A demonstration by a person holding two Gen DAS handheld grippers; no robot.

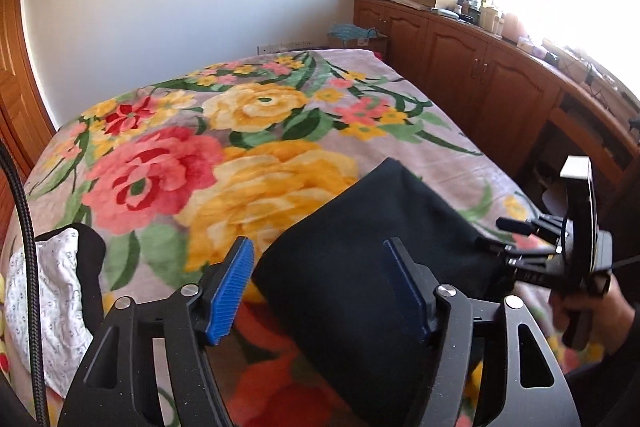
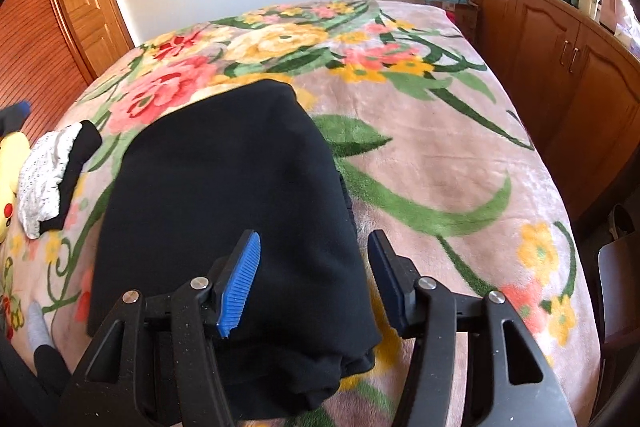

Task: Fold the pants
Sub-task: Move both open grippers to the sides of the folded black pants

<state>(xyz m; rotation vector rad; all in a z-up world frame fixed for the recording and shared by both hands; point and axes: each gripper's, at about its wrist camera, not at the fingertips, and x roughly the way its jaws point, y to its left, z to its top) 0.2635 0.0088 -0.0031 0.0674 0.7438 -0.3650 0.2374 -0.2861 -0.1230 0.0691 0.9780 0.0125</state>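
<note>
1. Right wrist view: the right gripper (image 2: pixel 314 279), black-framed with blue ribbed pads, hangs over the near right edge of the black, soft-fabric folded pants (image 2: pixel 224 207). Its jaws stand apart and nothing is pinched; the cloth lies below them.
2. Left wrist view: the left gripper (image 1: pixel 320 287) is likewise spread wide and empty, above the near left part of the same pants (image 1: pixel 360 247). The right gripper (image 1: pixel 500 243) shows at the far side, its fingertips at the pants' edge, held by a hand (image 1: pixel 592 311).
3. The pants lie as a compact, thick rectangle on the floral plush blanket (image 2: pixel 440 167), towards its near edge.
4. Step, as I judge it: the folding looks finished or nearly so, with both grippers let go. The next move probably calls for smoothing the bundle or one more fold, taking all layers at the edge together so that none slips.
5. Count: one pair of pants, two grippers, one blanket, one small white-and-black patterned garment (image 2: pixel 52 175) to the left, well apart, and one yellow plush toy (image 2: pixel 10 167) beside it.
</note>
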